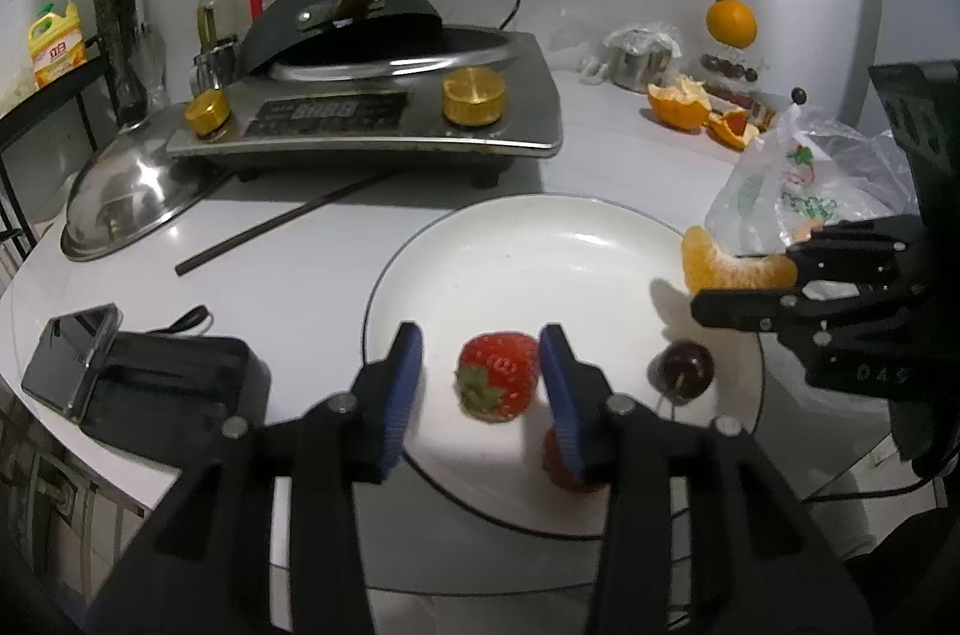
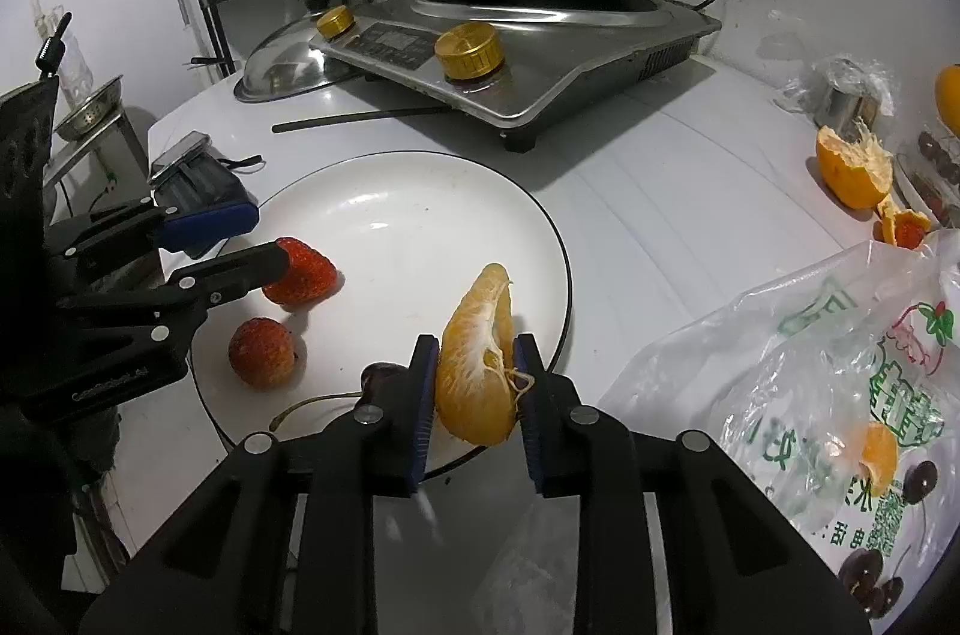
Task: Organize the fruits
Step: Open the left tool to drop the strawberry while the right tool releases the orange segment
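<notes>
A white plate lies on the white counter. On it are a strawberry, a second strawberry partly hidden in the left wrist view, and a dark cherry. My left gripper is open, its blue pads either side of the first strawberry, the right pad close to it. My right gripper is shut on an orange segment, held over the plate's right rim.
An induction cooker with a wok stands behind the plate. A steel lid and a chopstick lie left. A phone rests on a black case. A plastic bag with cherries lies right. Orange peel and a whole orange sit far right.
</notes>
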A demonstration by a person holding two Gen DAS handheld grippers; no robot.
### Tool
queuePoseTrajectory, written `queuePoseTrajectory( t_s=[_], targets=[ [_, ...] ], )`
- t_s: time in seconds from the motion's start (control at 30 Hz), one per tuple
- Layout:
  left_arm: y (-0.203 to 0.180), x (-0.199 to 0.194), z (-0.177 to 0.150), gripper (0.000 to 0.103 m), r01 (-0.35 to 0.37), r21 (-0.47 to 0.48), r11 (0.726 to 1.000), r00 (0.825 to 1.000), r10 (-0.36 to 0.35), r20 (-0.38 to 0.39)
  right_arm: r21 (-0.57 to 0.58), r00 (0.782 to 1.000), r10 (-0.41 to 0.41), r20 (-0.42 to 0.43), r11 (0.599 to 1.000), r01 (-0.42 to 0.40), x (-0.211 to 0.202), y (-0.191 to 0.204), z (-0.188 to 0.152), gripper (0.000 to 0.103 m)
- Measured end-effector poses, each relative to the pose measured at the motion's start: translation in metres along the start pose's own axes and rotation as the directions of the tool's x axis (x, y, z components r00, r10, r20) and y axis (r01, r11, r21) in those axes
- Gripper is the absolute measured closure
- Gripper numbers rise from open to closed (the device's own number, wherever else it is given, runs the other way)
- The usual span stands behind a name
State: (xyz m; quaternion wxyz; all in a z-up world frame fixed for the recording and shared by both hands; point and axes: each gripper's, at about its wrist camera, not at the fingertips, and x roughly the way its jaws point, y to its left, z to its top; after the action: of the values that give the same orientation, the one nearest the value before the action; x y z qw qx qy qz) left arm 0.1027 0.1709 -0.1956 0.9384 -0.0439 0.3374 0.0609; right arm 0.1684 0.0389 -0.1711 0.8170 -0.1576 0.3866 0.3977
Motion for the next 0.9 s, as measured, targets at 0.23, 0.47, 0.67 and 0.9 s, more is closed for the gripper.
queuePoseTrajectory(
  t_s=[0.23, 0.47, 0.67, 0.9],
  targets=[
    [-0.002, -0.01, 0.001, 0.052, -0.002, -0.001, 1.0, 1.0, 0.002, 0.023, 0.008, 1.0, 0.001, 0.022, 1.0, -0.001, -0.01, 0.0, -0.001, 0.063],
    [-0.013, -0.02, 0.002, 0.052, 0.009, 0.018, 1.0, 0.999, -0.01, 0.035, 0.022, 0.999, -0.006, 0.047, 1.0, 0.005, -0.027, -0.005, -0.006, 0.063],
    [-0.03, -0.025, 0.004, 0.051, 0.028, 0.042, 0.999, 0.999, -0.03, 0.037, 0.035, 0.997, -0.017, 0.078, 0.999, 0.014, -0.048, -0.008, -0.011, 0.063],
    [-0.056, -0.031, 0.006, 0.051, 0.05, 0.071, 0.996, 0.998, -0.053, 0.037, 0.06, 0.993, -0.037, 0.109, 0.998, 0.03, -0.071, -0.019, -0.023, 0.063]
  ],
)
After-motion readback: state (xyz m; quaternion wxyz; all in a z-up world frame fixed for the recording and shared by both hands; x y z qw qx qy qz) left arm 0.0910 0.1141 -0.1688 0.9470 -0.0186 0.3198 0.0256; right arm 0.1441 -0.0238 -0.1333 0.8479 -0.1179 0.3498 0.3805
